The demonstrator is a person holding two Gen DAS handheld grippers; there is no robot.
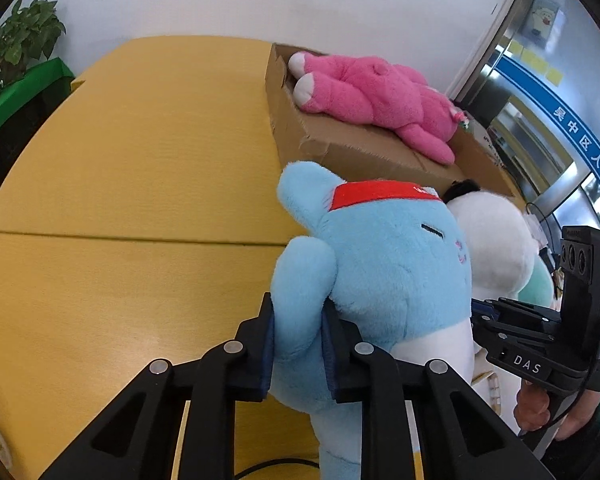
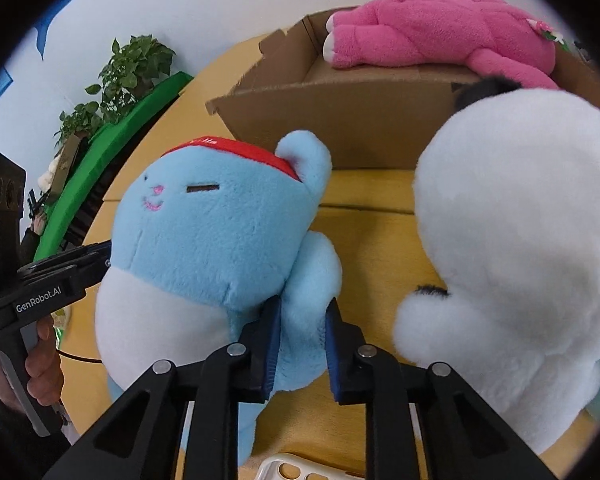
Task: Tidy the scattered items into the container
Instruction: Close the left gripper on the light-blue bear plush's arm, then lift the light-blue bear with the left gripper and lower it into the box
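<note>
Clamped on one arm of the blue plush toy [image 1: 380,264] are the jaws of the left gripper [image 1: 298,344], and the other arm of the same toy [image 2: 204,240] is squeezed by the right gripper [image 2: 300,344]. The toy is held between both grippers above the yellow table [image 1: 120,160], just in front of the cardboard box [image 1: 340,140]. A pink plush toy [image 2: 440,28] is seen lying on the box, and a white plush toy [image 2: 516,240] is found just beside the blue one.
</note>
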